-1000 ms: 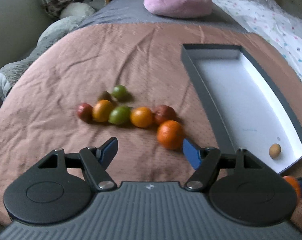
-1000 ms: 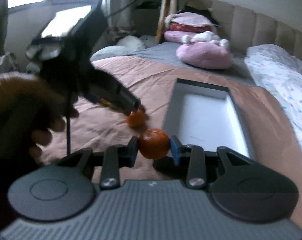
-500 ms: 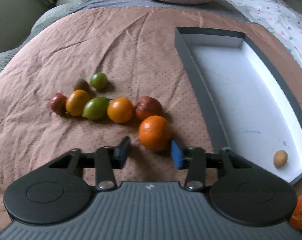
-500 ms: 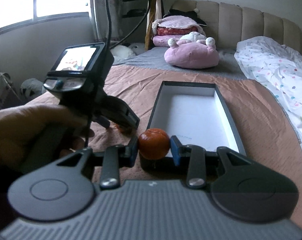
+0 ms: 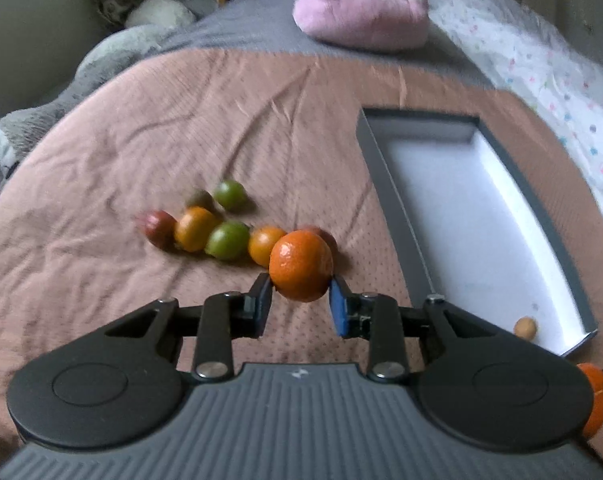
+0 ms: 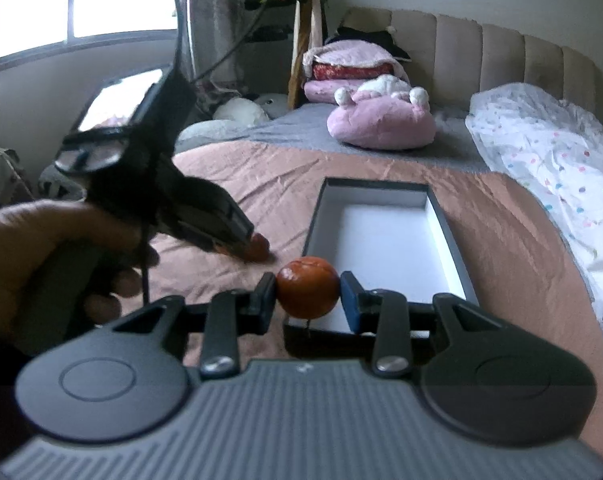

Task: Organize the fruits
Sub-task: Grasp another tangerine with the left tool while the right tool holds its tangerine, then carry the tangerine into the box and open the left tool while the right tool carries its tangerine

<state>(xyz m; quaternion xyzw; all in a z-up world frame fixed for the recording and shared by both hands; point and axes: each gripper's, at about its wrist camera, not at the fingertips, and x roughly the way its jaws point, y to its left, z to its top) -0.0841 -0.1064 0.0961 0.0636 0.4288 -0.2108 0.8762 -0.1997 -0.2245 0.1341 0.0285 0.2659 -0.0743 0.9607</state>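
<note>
A: Where is the left wrist camera looking from?

B: It is sitting just behind the left tongs (image 5: 300,300), looking down and forward over the bed (image 5: 141,128), close to the fruit row (image 5: 221,232).

A: And the right one?

B: It is riding lower behind the right tongs (image 6: 307,300), facing the headboard (image 6: 501,52). Both are taking in the box (image 5: 405,216) (image 6: 321,216) and the pink plush (image 5: 361,20) (image 6: 381,124) at the far end.
</note>
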